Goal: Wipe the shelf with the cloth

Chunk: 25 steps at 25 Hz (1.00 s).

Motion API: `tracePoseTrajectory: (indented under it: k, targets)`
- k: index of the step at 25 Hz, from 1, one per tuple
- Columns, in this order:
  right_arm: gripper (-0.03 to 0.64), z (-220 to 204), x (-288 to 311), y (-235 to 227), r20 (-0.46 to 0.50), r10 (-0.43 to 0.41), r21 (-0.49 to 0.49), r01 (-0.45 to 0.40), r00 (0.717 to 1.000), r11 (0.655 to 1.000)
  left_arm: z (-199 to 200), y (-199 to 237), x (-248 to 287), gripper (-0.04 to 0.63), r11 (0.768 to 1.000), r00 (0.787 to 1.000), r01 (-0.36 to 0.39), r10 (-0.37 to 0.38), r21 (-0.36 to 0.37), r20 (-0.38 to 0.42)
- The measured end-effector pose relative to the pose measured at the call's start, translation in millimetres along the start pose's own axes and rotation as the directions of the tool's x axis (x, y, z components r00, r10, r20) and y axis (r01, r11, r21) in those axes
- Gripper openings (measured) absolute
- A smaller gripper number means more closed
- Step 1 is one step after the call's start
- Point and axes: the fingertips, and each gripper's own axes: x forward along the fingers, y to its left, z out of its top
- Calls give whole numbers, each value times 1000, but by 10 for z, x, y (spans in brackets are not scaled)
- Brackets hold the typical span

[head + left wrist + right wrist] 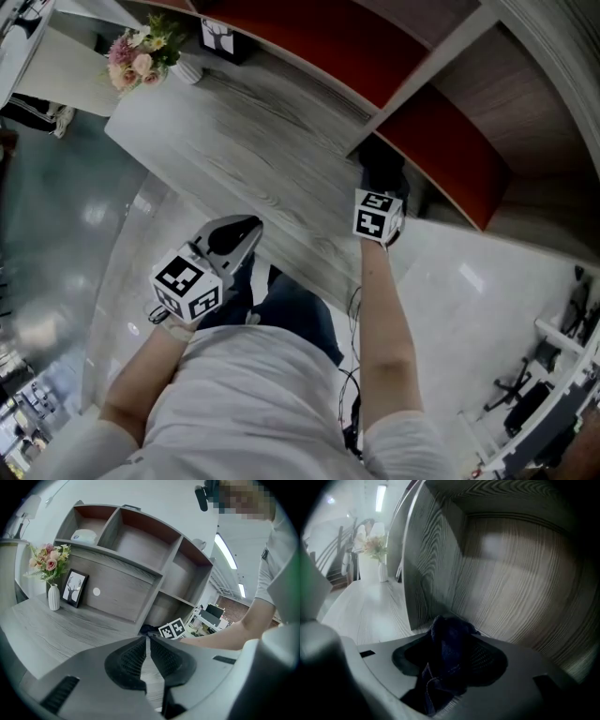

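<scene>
Nearest: L gripper (242,230) hovers over the desk (234,131) edge, jaws together, nothing betw. them. Looks idle.

Further in: R gripper (380,173) reaches into a lower bay of the shelf (450,159), jaws clamped on the cloth (447,656). It's a dark wad pinched mid-bunch, w/ a lump poking past the tips and a hemmed tail hanging below the pads. The cloth is at the bay's mouth, just beside the divider (419,569) and low by the bay floor. Can't tell if it presses on the board yet.

Handling, my read:
- Soft, light, limp, not fragile.
- Prob. folds and drags rather than pushes, so a pull stroke should suit it better.
- The wood grain looks matte, so expect some drag; a thin fold could slip from the pads.
- Best hold is the thick middle of the wad, w/ enough fabric ahead of the tips that cloth, not plastic, meets the wood.
- The current grip seems about right.

Far end of desk: flowers (141,52) and a frame (75,588), well apart from the work.
</scene>
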Motion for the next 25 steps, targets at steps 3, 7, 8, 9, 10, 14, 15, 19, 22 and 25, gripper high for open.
tracePoseTrajectory:
  k: [3, 7, 8, 9, 10, 14, 15, 19, 22, 25]
  targets:
    - [189, -64, 109, -55, -45, -10, 33, 11, 999, 999, -21, 6, -20, 18, 1000, 1000, -4, 4, -3, -1]
    - [158, -19, 308, -32, -75, -16, -5, 16, 997, 1000, -36, 1, -35, 18, 1000, 1000, -2, 2, -1, -4]
    - [156, 16, 355, -29, -74, -18, -16, 17, 997, 1000, -41, 3, -44, 18, 1000, 1000, -4, 4, -2, -4]
    - [155, 47, 401, -31, -76, -18, -23, 17, 997, 1000, -45, 7, -53, 18, 1000, 1000, -7, 7, -4, -4]
    - [155, 77, 442, -37, -79, -18, -27, 16, 997, 1000, -49, 13, -63, 18, 1000, 1000, -11, 11, -7, -4]
    - [155, 174, 539, -93, -89, -25, -57, 20, 996, 998, -51, 40, -98, 18, 1000, 1000, -21, 21, -11, -1]
    - [156, 166, 553, -127, -90, -31, -54, 27, 995, 998, -50, 43, -101, 18, 1000, 1000, -21, 21, -10, 0]
    - [155, 29, 477, -426, -118, -114, 61, 122, 986, 991, -81, 38, -109, 18, 1000, 1000, -18, 18, -11, -4]
    - [155, -136, 360, -646, -163, -183, 142, 207, 969, 968, -94, 7, -95, 18, 1000, 1000, -7, 7, -10, -8]
    - [155, -296, 212, -843, -197, -252, 199, 290, 948, 936, -85, -39, -64, 18, 1000, 1000, 11, -11, 2, -10]
